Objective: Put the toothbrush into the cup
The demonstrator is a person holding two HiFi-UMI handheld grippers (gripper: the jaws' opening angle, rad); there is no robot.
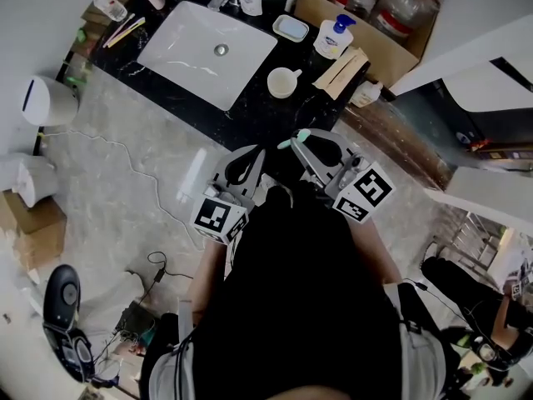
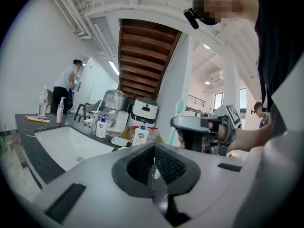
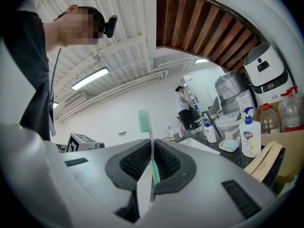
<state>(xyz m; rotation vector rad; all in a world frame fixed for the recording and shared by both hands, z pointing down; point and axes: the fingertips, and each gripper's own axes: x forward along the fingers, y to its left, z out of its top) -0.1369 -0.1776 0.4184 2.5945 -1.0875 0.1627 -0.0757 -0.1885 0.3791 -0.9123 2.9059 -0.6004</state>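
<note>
A white cup (image 1: 283, 82) stands on the black counter (image 1: 250, 115), right of the sink. My right gripper (image 1: 306, 144) (image 3: 152, 148) is shut on a green and white toothbrush (image 3: 144, 121). The brush stands upright between the jaws with the bristle head on top, and its green end (image 1: 293, 139) pokes out towards the counter. The right gripper hangs in front of the counter edge, short of the cup. My left gripper (image 1: 248, 167) (image 2: 153, 148) is beside it on the left, shut with nothing in it. In the left gripper view the toothbrush (image 2: 178, 109) rises above the right gripper.
A white sink (image 1: 208, 48) is set in the counter. Soap bottles (image 1: 333, 36), a soap dish (image 1: 291, 28), a wooden bundle (image 1: 341, 69) and a cardboard box (image 1: 371, 36) with jugs crowd the right. A white tube (image 1: 190, 176) and a cable lie on the floor at the left.
</note>
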